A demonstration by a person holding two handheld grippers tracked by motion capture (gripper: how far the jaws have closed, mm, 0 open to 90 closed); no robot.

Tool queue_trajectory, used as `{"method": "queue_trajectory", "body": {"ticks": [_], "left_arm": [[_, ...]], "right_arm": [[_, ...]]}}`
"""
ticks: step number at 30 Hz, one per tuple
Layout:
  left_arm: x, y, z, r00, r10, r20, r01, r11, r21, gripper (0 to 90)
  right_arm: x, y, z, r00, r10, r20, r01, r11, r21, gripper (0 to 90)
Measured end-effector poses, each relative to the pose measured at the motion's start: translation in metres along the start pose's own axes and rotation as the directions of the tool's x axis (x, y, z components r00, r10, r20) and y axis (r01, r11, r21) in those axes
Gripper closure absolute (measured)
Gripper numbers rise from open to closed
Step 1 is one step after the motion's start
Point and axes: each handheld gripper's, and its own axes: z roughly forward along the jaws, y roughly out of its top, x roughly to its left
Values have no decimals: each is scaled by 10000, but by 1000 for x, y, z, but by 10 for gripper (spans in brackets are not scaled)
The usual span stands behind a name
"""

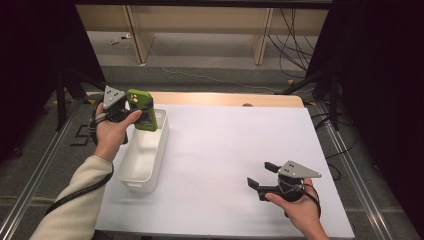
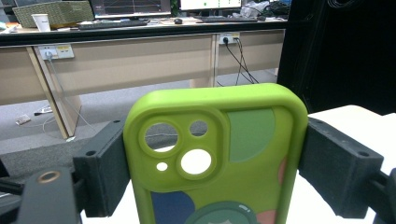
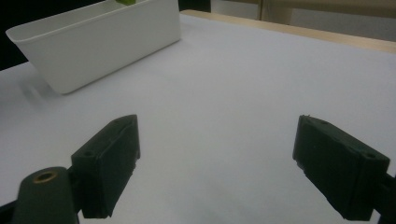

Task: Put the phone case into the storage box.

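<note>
Left gripper [image 1: 141,114]: clenched on a lime-green phone case [image 1: 141,110]. In the left gripper view the two black jaws press against the long side edges of the case [image 2: 215,154], one on each side. The case stands upright with its back toward the camera; the raised camera surround with its round cut-outs sits at the upper left of the back, and patches of darker green, blue and pink mark the rest of it. In the high view the left hand [image 1: 111,131] holds the gripper above the far end of a white rectangular bin [image 1: 145,150], so that the case hangs over the bin's far rim, clear of the worktop.

Right gripper [image 1: 263,175]: released, with nothing between its jaws. In the right gripper view the two jaws stand wide apart over bare white surface [image 3: 219,107]. The right hand [image 1: 295,205] holds it low, near the near-right corner of the worktop, jaws pointing toward the left edge.

White bin: stands along the left edge of the white worktop [image 1: 235,150], its long axis running from near to far; its outer wall [image 3: 93,42] appears at the upper left of the right gripper view, well apart from the right gripper.

Worktop: a white sheet over a wooden table, whose bare strip [image 1: 225,99] shows along the far edge.
</note>
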Motion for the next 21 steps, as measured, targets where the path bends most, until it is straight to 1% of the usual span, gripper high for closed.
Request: {"method": "queue_trajectory", "body": {"ticks": [10,21], "left_arm": [[-1,-1,3,10000,49,59,-49,10000,61,164],[1,-3,5,10000,71,30,-71,9999,125,163]], "right_arm": [[0,0,0,10000,3,1,-3,10000,1,159],[0,0,0,10000,-3,-9,3,10000,0,159]]}}
